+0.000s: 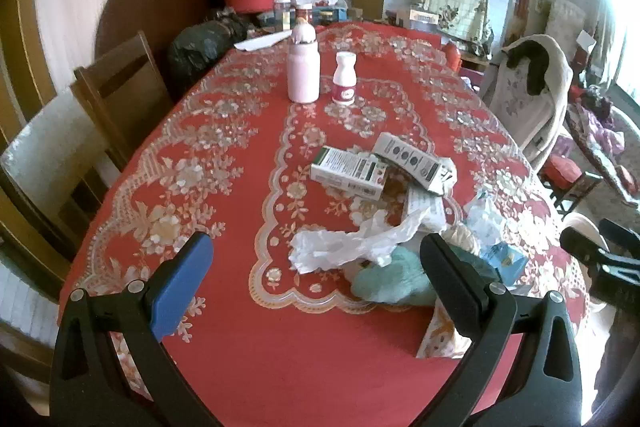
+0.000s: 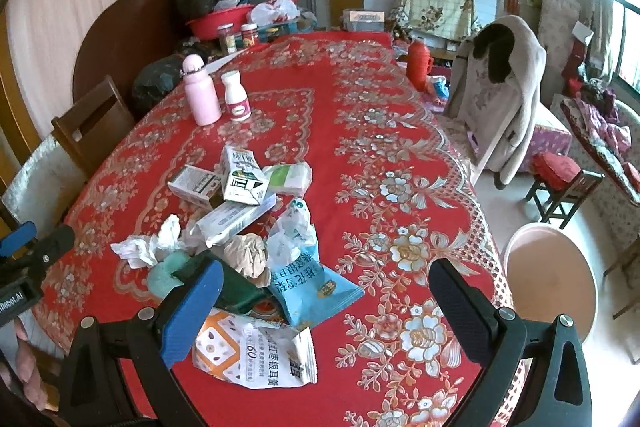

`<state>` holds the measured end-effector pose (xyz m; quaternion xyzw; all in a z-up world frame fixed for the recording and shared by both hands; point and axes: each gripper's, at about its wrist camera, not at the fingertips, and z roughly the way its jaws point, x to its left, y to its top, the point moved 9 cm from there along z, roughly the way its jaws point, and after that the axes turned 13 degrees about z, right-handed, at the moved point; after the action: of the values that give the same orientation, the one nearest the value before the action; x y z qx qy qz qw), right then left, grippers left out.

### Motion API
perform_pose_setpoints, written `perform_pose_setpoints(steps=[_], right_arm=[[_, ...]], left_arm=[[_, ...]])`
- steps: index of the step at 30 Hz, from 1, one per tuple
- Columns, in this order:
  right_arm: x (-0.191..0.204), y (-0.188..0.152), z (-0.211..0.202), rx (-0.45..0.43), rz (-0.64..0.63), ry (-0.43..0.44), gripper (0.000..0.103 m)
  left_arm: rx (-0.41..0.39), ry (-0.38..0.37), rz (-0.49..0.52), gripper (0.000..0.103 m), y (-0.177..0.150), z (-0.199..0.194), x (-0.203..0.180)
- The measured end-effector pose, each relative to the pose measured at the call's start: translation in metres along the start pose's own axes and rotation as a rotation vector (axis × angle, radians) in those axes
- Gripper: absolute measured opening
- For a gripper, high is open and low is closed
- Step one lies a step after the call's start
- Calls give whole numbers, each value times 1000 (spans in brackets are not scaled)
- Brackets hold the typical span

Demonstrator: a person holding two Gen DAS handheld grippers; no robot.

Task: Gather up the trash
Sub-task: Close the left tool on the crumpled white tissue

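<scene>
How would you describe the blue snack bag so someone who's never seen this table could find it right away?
Start at the red floral tablecloth and find the trash pile at its near end. The blue snack bag lies flat at the pile's right edge, just beyond the white and orange packet. It is the only bright blue wrapper, with white characters printed on it.

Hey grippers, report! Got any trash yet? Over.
Left gripper open, empty. Right gripper open, empty. Trash pile untouched on table. Nothing blocking.
</scene>
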<state>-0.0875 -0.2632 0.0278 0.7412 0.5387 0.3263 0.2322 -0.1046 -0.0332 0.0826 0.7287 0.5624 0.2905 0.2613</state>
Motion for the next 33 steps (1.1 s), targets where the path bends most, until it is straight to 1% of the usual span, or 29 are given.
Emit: perform_pose_setpoints(steps=[5, 9, 14, 17, 19, 20, 22, 24, 28, 30, 33], right_arm=[[-2, 0, 15, 30, -9, -1, 102], [-3, 2, 26, 52, -10, 3, 102], [0, 12, 40, 68, -9, 13, 102], [-1, 16, 50, 97, 2, 15, 102], [-3, 16, 56, 122, 19, 32, 96], [-3, 15, 59, 140, 22, 42, 94], [-2, 11, 66, 166, 11, 46, 87], [-1, 7, 74, 194, -6, 47, 84], [4, 3, 88, 243, 6, 91, 82], [6, 4, 98, 256, 8, 89, 82], [9, 3, 113, 293, 23, 97, 77]], left_arm=[[48, -25, 23, 103, -11, 14, 17], [59, -48, 59, 103, -15, 22, 25], [82, -120, 97, 103, -16, 38, 20], [86, -169, 110, 103, -14, 46, 12], [94, -210, 127, 103, -13, 55, 3], [99, -221, 139, 103, -13, 59, -1], [113, -233, 173, 103, -13, 71, -7], [122, -250, 200, 103, -13, 82, -12], [151, -295, 238, 103, -13, 101, -14], [168, -317, 254, 103, -14, 111, -14], [189, -347, 267, 103, -15, 123, -11]])
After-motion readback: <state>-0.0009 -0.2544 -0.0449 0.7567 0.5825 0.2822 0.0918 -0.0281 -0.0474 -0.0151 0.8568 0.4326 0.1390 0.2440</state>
